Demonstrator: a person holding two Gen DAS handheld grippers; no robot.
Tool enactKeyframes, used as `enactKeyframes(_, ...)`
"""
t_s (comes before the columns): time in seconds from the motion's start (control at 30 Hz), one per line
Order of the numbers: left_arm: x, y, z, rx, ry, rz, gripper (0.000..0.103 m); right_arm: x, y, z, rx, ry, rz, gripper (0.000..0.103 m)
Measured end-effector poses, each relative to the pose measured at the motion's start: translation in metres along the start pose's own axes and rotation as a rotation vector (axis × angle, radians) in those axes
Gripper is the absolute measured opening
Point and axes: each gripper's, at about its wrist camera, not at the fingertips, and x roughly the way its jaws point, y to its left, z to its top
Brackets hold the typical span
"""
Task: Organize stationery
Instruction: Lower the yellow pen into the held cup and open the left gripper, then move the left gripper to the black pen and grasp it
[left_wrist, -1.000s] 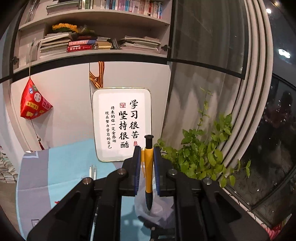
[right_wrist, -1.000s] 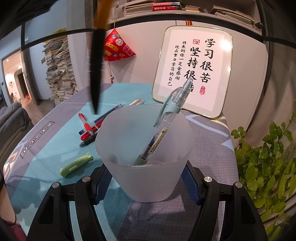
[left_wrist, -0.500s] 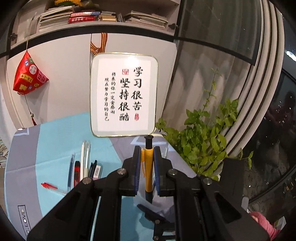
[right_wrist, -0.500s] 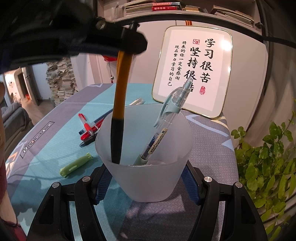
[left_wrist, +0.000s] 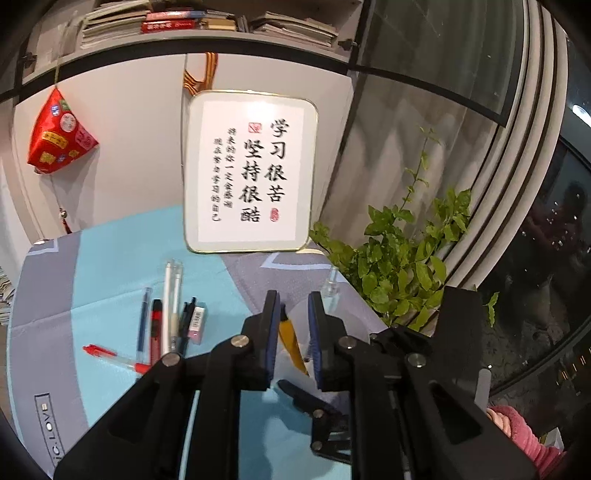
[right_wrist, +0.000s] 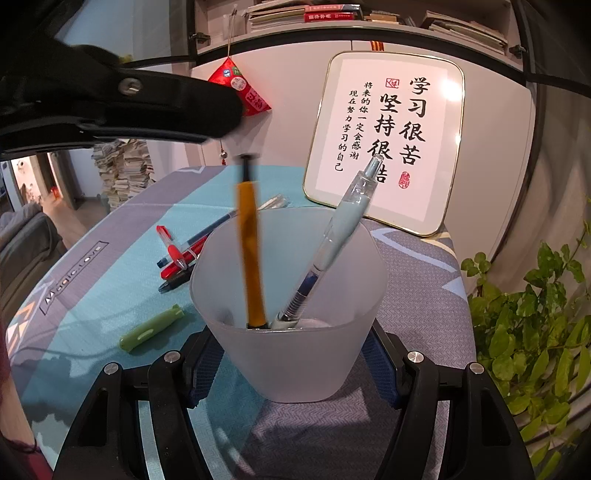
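Frosted plastic forms the cup (right_wrist: 291, 343), which is clamped between the right gripper (right_wrist: 291, 365) pads. Inside it, an orange pen (right_wrist: 251, 258) is seen blurred, standing free beside a pale blue pen (right_wrist: 332, 243). Above, the left gripper (left_wrist: 292, 317) jaws have just been opening, the pen released. Beyond, loose pens (left_wrist: 162, 321) are scattered on the tablecloth (left_wrist: 110, 258).
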Motion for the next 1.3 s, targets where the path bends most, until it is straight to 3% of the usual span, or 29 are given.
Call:
enactKeyframes(0.07, -0.006, 0.005, -0.001, -0.007, -0.014, 0.022, 0.023, 0.0, 0.0, 0.0, 0.0, 0.0, -0.001, 0.07)
enactKeyframes(0.27, -0.014, 0.041, -0.007, -0.073, -0.005, 0.12, 0.023, 0.0, 0.0, 0.0, 0.0, 0.0, 0.0, 0.07)
enactKeyframes(0.43, -0.005, 0.068, -0.027, -0.099, 0.064, 0.173, 0.023, 0.0, 0.0, 0.0, 0.0, 0.0, 0.0, 0.07)
enactKeyframes(0.7, 0.03, 0.082, -0.07, -0.075, 0.21, 0.201, 0.022, 0.0, 0.0, 0.0, -0.001, 0.0, -0.001, 0.07)
enactKeyframes(0.9, 0.055, 0.09, -0.081, -0.046, 0.276, 0.241, 0.022, 0.001, 0.0, 0.0, 0.0, 0.003, -0.002, 0.07)
enactKeyframes(1.03, 0.058, 0.091, -0.083, -0.029, 0.266, 0.239, 0.022, 0.001, -0.001, 0.001, 0.001, 0.005, -0.001, 0.07)
enactKeyframes(1.07, 0.059, 0.092, -0.082, -0.029, 0.264, 0.236, 0.019, 0.001, -0.001, 0.001, 0.001, 0.005, -0.001, 0.07)
enactKeyframes(1.1, 0.059, 0.092, -0.082, -0.029, 0.263, 0.225, 0.008, 0.001, -0.001, 0.001, 0.001, 0.006, -0.001, 0.07)
enactKeyframes(1.3, 0.054, 0.085, -0.088, -0.018, 0.276, 0.207, 0.008, 0.001, -0.001, 0.001, 0.001, 0.006, -0.002, 0.07)
